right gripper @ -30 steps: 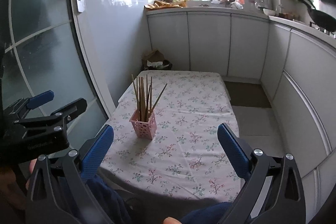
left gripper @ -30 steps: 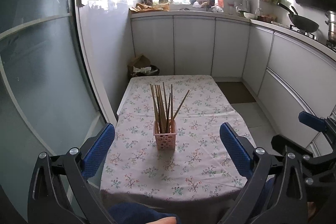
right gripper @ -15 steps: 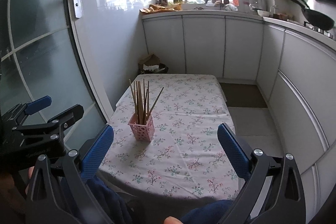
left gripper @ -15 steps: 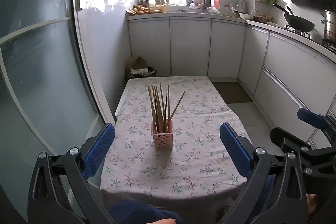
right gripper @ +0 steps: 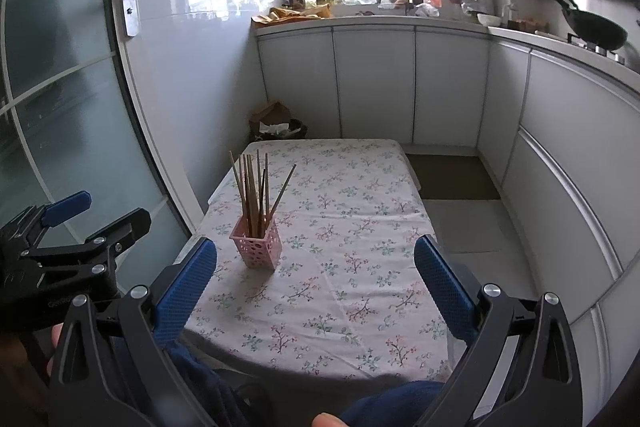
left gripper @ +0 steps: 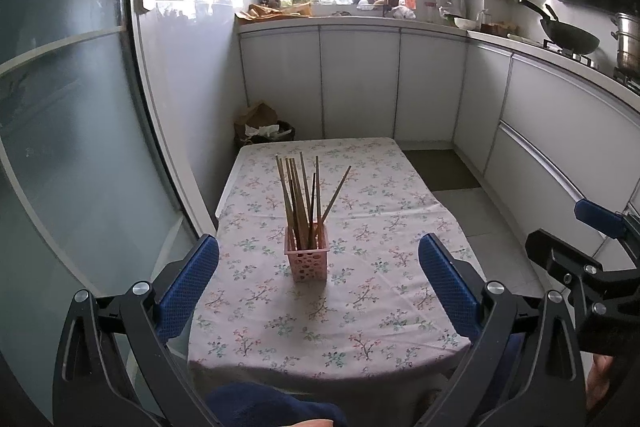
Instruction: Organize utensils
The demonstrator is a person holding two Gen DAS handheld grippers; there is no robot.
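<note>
Both handheld grippers, left gripper (left gripper: pixel 318 285) and right gripper (right gripper: pixel 316 281), stay fully spread and empty, having drawn back slightly from the wooden chopsticks (left gripper: pixel 305 195) standing in the pink perforated plastic holder (left gripper: pixel 307 258) on the floral tablecloth (left gripper: pixel 380 227), consistent with utensils already gathered.

Left wrist view: from the near end of the table (left gripper: pixel 400 187), above and short of its edge, facing down its length toward the window; the holder (left gripper: pixel 307 259) lies straight ahead, between the left tongs (left gripper: pixel 319 277). Right wrist view: same end, set to the right, so the holder (right gripper: pixel 256 247) falls left of centre, beyond the right tongs (right gripper: pixel 316 273). Both views share the table (right gripper: pixel 360 207), holder and far cabinets; each catches the other tongs at its side edge.
</note>
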